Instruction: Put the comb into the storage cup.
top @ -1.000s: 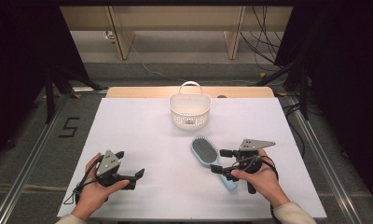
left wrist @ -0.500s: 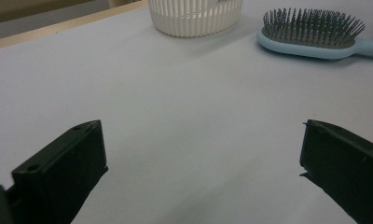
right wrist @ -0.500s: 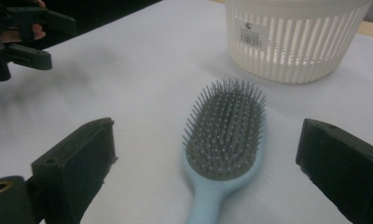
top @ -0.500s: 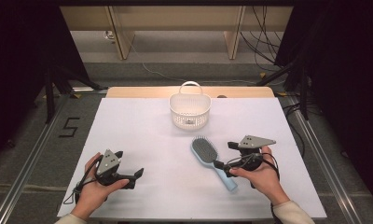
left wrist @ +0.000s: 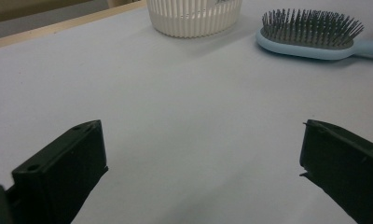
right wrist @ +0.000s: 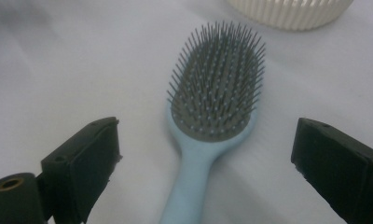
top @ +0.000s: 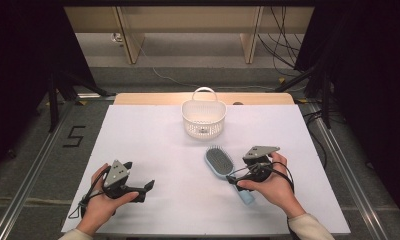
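Note:
A light blue hairbrush [top: 219, 162] lies bristles up on the white table top, its handle [top: 246, 194] pointing to the near right. My right gripper [top: 231, 178] sits at the handle, jaws aimed left. In the right gripper view the hairbrush [right wrist: 215, 93] runs up between the two jaws of the right gripper [right wrist: 205, 140]. They have just been opening and stand wide open, touching neither side of the handle. My left gripper [top: 149, 186] rests at the near left, open and holding nothing. In its own view the left gripper [left wrist: 201, 140] faces the hairbrush [left wrist: 306, 35] from a distance.
A white slatted basket [top: 204, 119] with a handle stands at the back middle of the table, beyond the brush; the basket [left wrist: 194, 18] also tops the left gripper view. Bare white table [top: 153, 145] lies between the two hands. Cables and table legs stand on the floor behind.
The right hand has shifted slightly at the brush handle, and its jaws look wider. The brush lies where it was. The left gripper has not moved.

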The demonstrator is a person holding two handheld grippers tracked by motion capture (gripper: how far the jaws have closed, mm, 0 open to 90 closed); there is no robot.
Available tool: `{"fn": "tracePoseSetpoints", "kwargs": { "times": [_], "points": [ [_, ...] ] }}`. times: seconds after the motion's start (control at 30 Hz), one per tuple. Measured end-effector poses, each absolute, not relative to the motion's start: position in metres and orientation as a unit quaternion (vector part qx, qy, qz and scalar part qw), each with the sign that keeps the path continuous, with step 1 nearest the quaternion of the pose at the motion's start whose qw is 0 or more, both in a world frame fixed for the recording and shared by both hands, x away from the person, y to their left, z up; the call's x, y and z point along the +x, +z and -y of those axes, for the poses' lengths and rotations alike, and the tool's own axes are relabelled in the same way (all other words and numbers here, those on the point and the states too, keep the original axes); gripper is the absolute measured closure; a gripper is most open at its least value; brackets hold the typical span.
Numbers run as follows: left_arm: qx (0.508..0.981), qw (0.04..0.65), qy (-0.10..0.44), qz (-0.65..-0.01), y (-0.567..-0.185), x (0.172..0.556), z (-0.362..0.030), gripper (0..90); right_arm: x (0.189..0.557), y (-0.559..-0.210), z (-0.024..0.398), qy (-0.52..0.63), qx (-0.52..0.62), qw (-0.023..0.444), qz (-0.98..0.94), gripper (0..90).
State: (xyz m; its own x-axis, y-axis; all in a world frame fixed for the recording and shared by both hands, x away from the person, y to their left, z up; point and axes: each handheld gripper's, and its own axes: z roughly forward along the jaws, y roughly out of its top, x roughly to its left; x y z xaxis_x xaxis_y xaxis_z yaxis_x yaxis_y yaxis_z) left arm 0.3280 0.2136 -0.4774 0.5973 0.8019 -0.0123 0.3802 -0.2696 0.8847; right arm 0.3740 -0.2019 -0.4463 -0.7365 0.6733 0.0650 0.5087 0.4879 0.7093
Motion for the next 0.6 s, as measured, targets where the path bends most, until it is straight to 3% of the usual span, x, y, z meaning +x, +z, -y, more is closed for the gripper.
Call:
{"fn": "tracePoseSetpoints", "kwargs": {
  "times": [0.6],
  "points": [
    [0.763, 0.466, 0.226, -0.387, -0.477, 0.328, -0.214, 0.0, 0.388, -0.46, 0.173, 0.261, 0.368, 0.084, -0.888, 15.5]
  ]
}}
